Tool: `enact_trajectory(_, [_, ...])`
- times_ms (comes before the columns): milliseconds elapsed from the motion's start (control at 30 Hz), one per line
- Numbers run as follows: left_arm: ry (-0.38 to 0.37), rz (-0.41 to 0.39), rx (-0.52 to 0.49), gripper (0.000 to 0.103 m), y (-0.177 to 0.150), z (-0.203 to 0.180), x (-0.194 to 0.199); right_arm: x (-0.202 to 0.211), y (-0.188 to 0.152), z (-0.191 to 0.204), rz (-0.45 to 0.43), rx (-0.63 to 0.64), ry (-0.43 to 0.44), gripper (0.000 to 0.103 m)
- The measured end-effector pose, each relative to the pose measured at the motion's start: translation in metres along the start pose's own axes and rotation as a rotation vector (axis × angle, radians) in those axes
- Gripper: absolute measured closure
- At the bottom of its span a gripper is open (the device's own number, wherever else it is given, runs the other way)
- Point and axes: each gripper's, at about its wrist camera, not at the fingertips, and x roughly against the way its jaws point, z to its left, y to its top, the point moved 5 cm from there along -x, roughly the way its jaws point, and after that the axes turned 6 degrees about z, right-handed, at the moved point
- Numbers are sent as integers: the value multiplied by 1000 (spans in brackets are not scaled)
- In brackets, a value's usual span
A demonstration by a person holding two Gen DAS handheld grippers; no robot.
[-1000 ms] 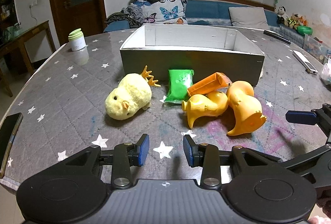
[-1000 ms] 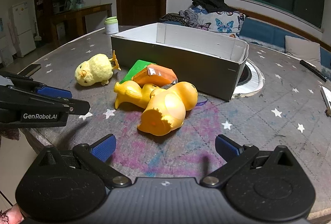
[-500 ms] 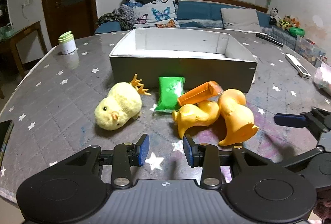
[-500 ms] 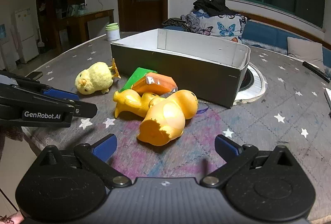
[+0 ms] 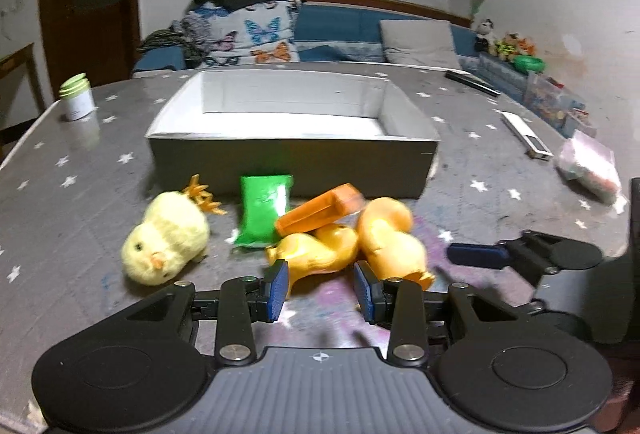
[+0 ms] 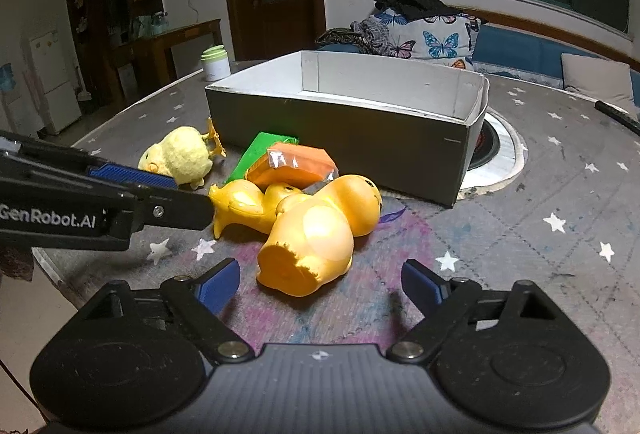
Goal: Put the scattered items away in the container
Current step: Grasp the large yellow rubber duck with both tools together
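An open grey box with a white inside stands on the table. In front of it lie a fluffy yellow chick, a green packet, an orange packet and two orange rubber ducks, one small and one large. My left gripper is open and empty, just short of the small duck. My right gripper is wide open and empty, just short of the large duck's base.
A green-lidded jar stands at the far left. A white remote, a black remote and a plastic bag lie at the right. A round hob ring lies beside the box. The table edge is near on the left.
Both grippers have moved forward toward the ducks. The left gripper's jaws have opened a little wider. The items on the table have not moved.
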Motion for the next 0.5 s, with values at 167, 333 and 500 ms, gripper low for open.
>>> enact_trajectory(167, [-66,15,-12,65,8,-8,-6,-4,2,-3,2,-23,27,20])
enact_trajectory(333, [-119,61,36,65,15,-7,-17,-6,5,-1,-1,-27,44,26])
enact_trajectory(500, [-190,102,100,65,20,-5,-25,-10,7,1,7,-39,69,35])
